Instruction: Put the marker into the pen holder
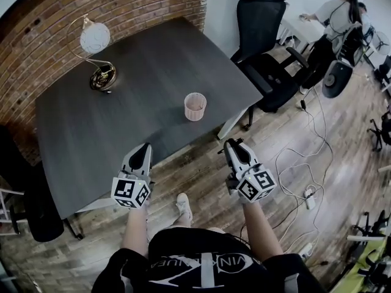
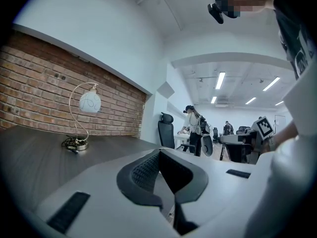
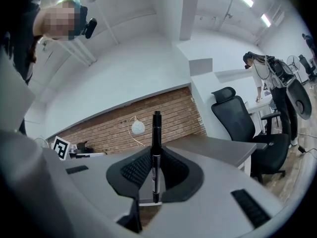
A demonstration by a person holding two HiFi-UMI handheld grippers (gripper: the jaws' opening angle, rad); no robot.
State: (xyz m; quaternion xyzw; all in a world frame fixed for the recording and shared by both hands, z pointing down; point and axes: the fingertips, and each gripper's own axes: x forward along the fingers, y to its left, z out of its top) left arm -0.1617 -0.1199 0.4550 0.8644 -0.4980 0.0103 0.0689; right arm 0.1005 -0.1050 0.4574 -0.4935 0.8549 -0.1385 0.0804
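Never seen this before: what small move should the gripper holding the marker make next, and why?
Probably move the right gripper forward over the table toward the pink pen holder: it clamps the marker upright, yet hangs over the floor, well short.

Globe lamp (image 1: pixel 95 39) on dark table (image 1: pixel 91 133), brick wall (image 1: pixel 122 5), black office chair (image 1: pixel 269 60), floor cables (image 1: pixel 305 163)

Marker gripped, pen holder on desk.
Black marker (image 3: pixel 156 133) with pale label band stands upright, clamped between jaws of right hand-held gripper (image 3: pixel 156 158), top end sticking above them. Pink round pen holder (image 1: pixel 195 106) sits upright on dark desk (image 1: pixel 122 127), near its front edge.
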